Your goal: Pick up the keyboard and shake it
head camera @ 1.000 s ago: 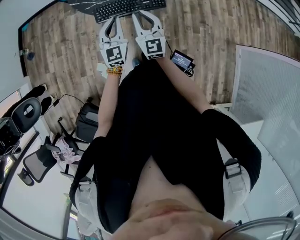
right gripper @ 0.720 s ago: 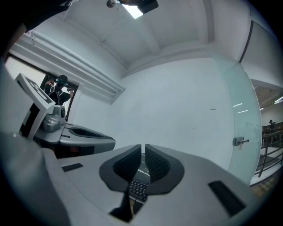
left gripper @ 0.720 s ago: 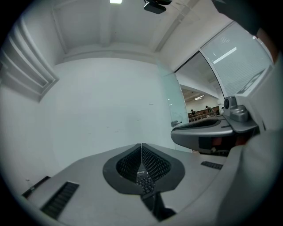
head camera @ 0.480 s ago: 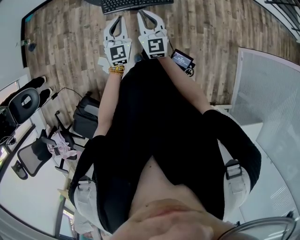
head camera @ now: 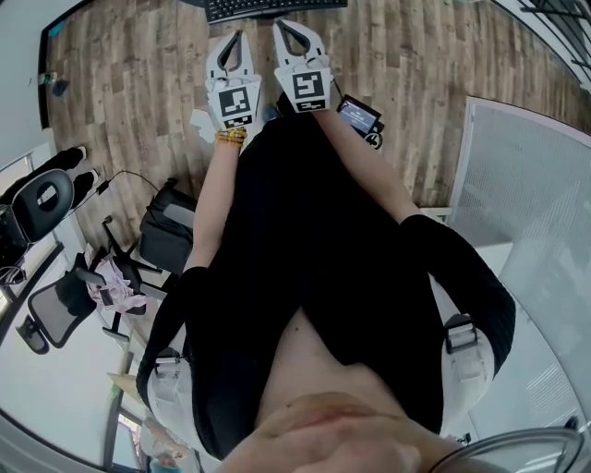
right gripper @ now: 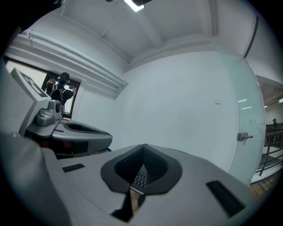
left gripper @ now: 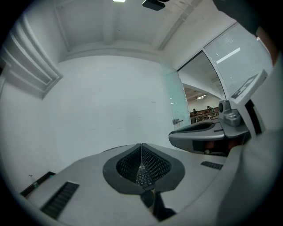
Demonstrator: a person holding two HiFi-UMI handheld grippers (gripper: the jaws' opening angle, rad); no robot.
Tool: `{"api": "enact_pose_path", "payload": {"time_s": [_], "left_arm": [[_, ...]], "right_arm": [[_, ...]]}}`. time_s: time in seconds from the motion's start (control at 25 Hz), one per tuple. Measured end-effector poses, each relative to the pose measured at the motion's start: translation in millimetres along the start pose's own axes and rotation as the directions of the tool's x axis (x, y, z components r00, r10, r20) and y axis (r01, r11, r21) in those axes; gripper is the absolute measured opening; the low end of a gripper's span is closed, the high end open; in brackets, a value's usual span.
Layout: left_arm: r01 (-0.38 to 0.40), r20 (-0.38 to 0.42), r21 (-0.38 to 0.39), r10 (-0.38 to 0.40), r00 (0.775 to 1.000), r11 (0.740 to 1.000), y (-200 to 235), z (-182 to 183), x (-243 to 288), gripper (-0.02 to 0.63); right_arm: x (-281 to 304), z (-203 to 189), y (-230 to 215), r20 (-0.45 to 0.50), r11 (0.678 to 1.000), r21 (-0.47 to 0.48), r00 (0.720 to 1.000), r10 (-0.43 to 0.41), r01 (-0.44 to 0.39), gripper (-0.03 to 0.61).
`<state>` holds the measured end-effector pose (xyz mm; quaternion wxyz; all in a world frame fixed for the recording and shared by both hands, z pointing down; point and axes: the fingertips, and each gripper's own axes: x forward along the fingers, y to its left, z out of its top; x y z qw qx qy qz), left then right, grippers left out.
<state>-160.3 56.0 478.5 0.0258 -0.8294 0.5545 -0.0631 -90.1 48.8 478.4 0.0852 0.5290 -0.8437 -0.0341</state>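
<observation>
The black keyboard lies across the top edge of the head view, partly cut off. Just below it are both grippers, side by side and pointing at it. My left gripper and my right gripper each have their fingertips pressed together, with nothing between them. A narrow gap separates the tips from the keyboard's near edge. In the left gripper view the shut tips frame a few of the keyboard's keys behind them. The right gripper view shows the same: shut tips with the keys beyond.
Wooden floor spreads below. Office chairs and a black bag stand at the left. A small screen device sits by my right forearm. A white partition stands at the right.
A second ago both grippers' fingertips were at the keyboard's near edge. Now the keyboard sits higher in the head view, apart from the tips.
</observation>
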Motion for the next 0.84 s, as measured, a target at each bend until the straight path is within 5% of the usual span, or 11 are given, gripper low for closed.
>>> {"api": "enact_pose_path", "payload": {"time_s": [0.84], "left_arm": [[-0.012, -0.002, -0.033, 0.012, 1.000, 0.999, -1.3, 1.0, 8.2, 0.015]], "right_arm": [[0.1, -9.8, -7.2, -0.048, 0.999, 0.009, 0.998, 0.035, -0.034, 0.026]]}}
